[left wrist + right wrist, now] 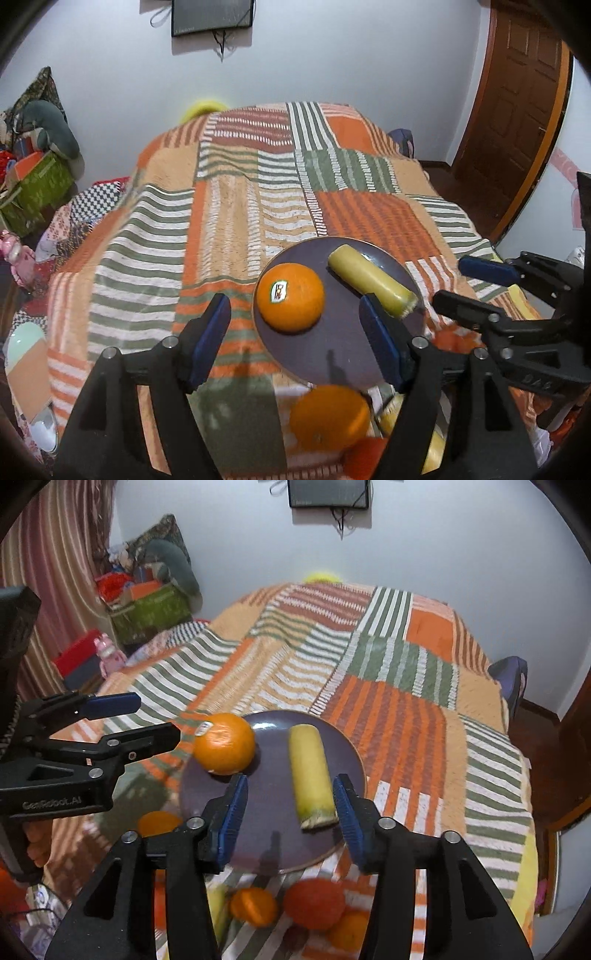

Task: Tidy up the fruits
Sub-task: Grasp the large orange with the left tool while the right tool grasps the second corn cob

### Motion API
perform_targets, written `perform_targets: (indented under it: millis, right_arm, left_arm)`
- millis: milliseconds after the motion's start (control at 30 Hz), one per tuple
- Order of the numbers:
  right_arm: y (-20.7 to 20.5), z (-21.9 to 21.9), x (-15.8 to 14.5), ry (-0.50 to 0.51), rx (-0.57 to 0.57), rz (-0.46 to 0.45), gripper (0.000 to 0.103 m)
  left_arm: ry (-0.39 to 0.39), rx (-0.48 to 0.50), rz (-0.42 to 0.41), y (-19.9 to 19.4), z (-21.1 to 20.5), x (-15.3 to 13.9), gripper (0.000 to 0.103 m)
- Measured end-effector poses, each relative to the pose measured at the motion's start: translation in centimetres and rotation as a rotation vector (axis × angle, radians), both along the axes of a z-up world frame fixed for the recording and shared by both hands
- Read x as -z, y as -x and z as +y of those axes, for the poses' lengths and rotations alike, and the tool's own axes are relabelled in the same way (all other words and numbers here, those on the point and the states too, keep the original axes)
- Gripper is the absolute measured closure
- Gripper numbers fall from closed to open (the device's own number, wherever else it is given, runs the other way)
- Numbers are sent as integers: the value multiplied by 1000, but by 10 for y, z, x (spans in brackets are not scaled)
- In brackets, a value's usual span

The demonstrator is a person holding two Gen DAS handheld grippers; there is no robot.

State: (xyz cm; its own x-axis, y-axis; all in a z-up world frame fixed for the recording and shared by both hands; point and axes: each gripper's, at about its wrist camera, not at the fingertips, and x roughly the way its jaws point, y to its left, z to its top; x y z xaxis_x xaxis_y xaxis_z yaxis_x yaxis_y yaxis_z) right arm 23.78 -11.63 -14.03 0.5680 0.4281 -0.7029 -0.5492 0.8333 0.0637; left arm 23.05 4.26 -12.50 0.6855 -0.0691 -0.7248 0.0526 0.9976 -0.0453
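A purple plate (340, 332) (273, 812) lies on a patchwork bedspread (229, 206). On it sit an orange (291, 301) (224, 744) with a sticker and a yellow banana piece (369, 278) (310, 775). My left gripper (295, 306) (157, 718) hovers open above the plate's left side, and its pads touch nothing. My right gripper (291, 781) (465, 284) is open above the plate's near edge, beside the banana piece's cut end and clear of it. Loose fruit lies in front of the plate: an orange (328, 417), a red fruit (314, 904) and a smaller orange (255, 904).
The bedspread drops off at the bed's edges on both sides. A green box (151, 609) with clutter and a pink bottle (109, 653) stand on the floor to the left. A wooden door (517, 110) is at the far right. A screen (328, 493) hangs on the wall.
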Motion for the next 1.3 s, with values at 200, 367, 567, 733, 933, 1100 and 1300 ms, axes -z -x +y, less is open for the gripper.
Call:
perform_targets:
  millis: [200,367,567,733,933,1100,1300]
  right_arm:
    - [29,-7,-10,-16,-4,-22,53]
    - [53,-7,-5,-17,-22,-14,53]
    - [65,0,25,-2,-34,69,53]
    - [69,10,55,50,-41,141,53]
    - [73,16,75,84,-68,202,53]
    - [78,16,87,82,-113,242,57]
    - [86,7,82,102,-125,207,66]
  left_arm:
    - [2,-2,-35,40,2,-16,25]
    - [8,-7,-49,69,4,-21,22]
    - [17,-12,-40,96,7,-14,19]
    - [10,-15,-3,110,9,1,18]
    - [28,-24,68,119,13,27,18]
    - [28,-26,106,118,13,40,18]
    - [37,-15,121,111,8,46,18]
